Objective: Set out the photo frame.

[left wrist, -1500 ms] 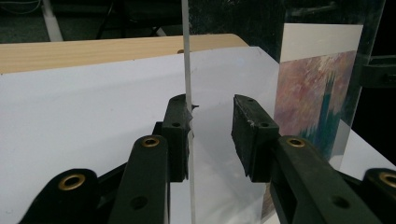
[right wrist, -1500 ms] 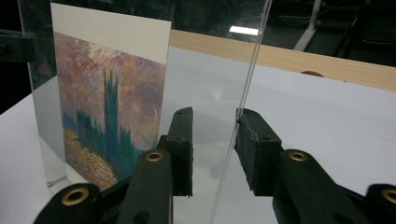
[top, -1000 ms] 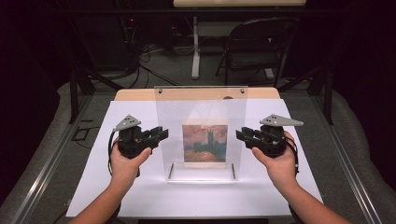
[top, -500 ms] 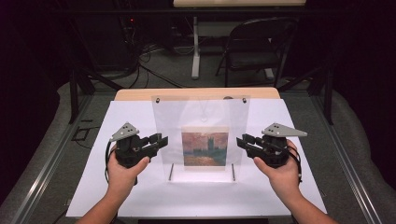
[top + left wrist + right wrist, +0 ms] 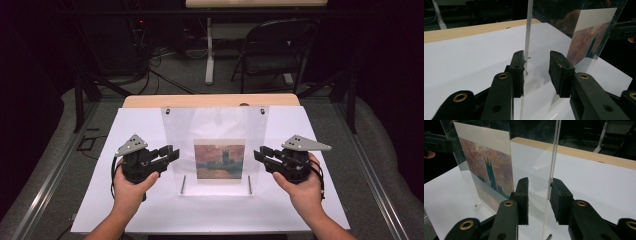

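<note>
Both grippers (image 5: 169, 154) (image 5: 260, 154) lower than before

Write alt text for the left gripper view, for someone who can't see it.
Two black jaws of the left gripper straddle the upright edge of a clear acrylic frame, one pad against it, the other apart. A reddish painting print shows inside the frame, above a white table sheet.

A dark room: a black folding chair (image 5: 274, 52) and tangled cables (image 5: 160, 65) on grey floor (image 5: 190, 80) beyond the desk (image 5: 210, 101).
</note>
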The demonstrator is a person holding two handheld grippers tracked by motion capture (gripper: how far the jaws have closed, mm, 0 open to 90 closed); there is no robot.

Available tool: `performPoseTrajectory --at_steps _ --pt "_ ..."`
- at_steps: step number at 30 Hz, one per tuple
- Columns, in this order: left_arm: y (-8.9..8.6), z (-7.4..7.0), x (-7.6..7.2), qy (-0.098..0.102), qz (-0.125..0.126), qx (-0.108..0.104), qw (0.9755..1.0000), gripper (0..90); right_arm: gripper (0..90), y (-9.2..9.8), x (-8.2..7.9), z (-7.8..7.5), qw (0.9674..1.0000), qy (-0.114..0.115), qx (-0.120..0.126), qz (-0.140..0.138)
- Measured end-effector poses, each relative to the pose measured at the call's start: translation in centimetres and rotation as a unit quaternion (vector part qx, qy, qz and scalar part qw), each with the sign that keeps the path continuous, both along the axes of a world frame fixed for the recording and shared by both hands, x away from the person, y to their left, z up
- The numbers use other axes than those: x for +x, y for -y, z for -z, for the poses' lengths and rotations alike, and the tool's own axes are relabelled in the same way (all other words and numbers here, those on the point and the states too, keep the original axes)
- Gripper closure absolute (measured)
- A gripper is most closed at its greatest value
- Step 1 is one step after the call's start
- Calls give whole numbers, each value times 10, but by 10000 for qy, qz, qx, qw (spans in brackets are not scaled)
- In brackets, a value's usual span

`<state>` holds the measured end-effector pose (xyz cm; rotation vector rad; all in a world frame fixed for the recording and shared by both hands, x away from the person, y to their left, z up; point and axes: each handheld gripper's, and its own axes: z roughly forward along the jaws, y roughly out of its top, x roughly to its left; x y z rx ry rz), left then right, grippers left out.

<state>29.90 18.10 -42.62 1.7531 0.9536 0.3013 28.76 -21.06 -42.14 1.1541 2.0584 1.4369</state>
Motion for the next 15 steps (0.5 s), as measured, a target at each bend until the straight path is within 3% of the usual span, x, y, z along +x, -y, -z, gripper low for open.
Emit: performPoseTrajectory --at_steps 15 --pt "0 -2 1 -54 24 63 10000 652 683 0 2 -2 9999 -54 -76 -69"
